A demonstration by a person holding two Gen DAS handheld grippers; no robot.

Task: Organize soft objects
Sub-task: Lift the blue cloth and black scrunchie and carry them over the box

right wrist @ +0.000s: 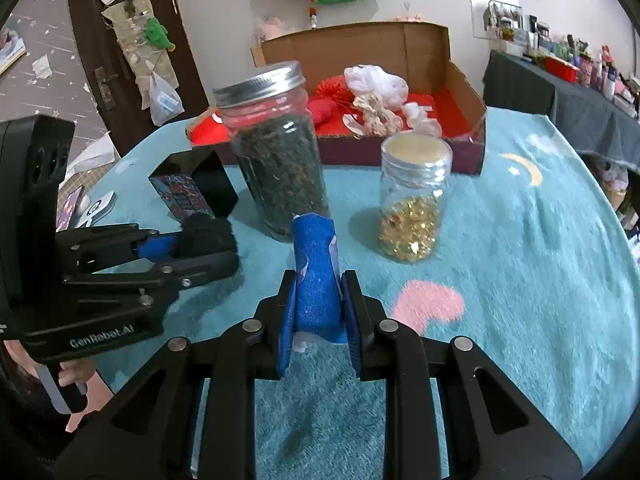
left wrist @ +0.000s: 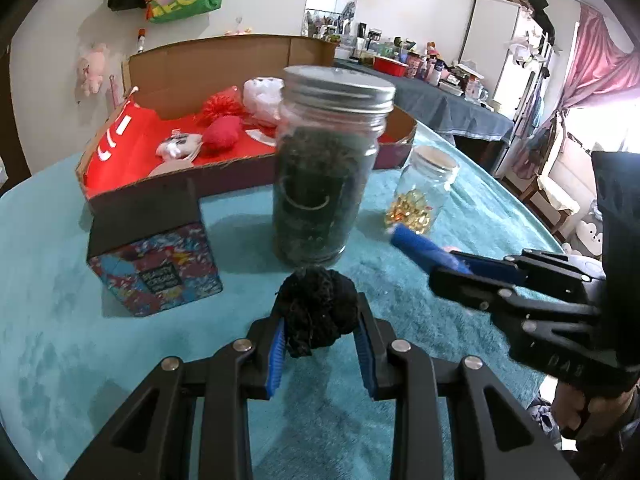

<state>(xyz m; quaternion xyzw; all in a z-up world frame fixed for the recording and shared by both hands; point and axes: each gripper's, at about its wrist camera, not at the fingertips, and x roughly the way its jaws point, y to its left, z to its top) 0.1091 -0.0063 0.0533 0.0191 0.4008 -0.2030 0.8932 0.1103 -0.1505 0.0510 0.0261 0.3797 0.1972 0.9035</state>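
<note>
the left tongs [left wrist: 320, 332] are closed on a black fuzzy ball [left wrist: 318, 310], held just above the teal-covered desk [left wrist: 120, 360], in front of the tall jar of dark leaves [left wrist: 324, 168]. the right tongs [right wrist: 318, 304] are clamped on a blue cloth roll [right wrist: 316, 276], which stands up between the pads, near the small jar of gold beads [right wrist: 412, 208]. the left wrist view alone shows the front of the patterned tin [left wrist: 156, 268] and a red heart-shaped plush [left wrist: 222, 132] in the cardboard tray [left wrist: 168, 188]. the right wrist view alone shows a pink heart print [right wrist: 428, 300] and a yellow moon print [right wrist: 528, 172] on the desk cover, a brown door [right wrist: 120, 40] behind it, and the person's fingers [right wrist: 76, 376] on the left handle.
</note>
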